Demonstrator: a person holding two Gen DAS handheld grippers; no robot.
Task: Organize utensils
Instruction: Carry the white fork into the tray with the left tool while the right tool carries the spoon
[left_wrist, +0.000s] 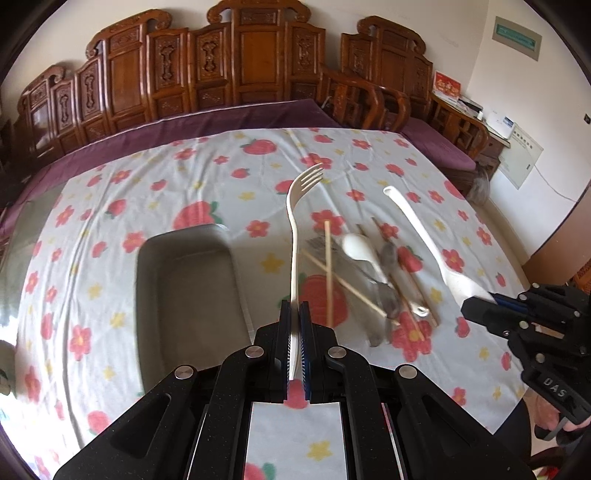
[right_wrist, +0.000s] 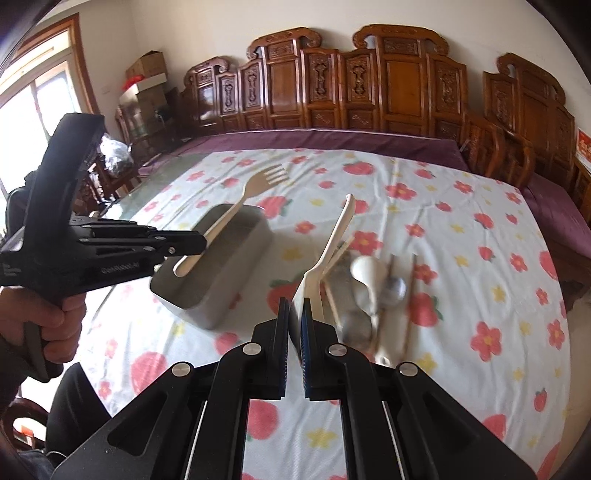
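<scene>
Your way into the tray (left_wrist: 184, 280) lay open from above, its hollow bare. To its right, the heap of chopsticks (left_wrist: 328, 273) and spoons (left_wrist: 360, 249) crowded the counter (left_wrist: 110, 206). Your left gripper (right_wrist: 201, 242) with its fork (right_wrist: 236, 206) hung over the tray's near end.

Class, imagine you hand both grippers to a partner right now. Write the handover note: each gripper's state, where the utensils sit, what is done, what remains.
Left gripper: shut on the cream fork, lifted, beside the grey tray.
Right gripper: shut on the white spatula, held above the cloth.
On the floral tablecloth: a pile with a white ceramic spoon, wooden chopsticks and metal spoons, blurred.
Done: two utensils picked up; tray looks empty.
Left: put the fork and spatula in the tray, then clear the pile.
</scene>
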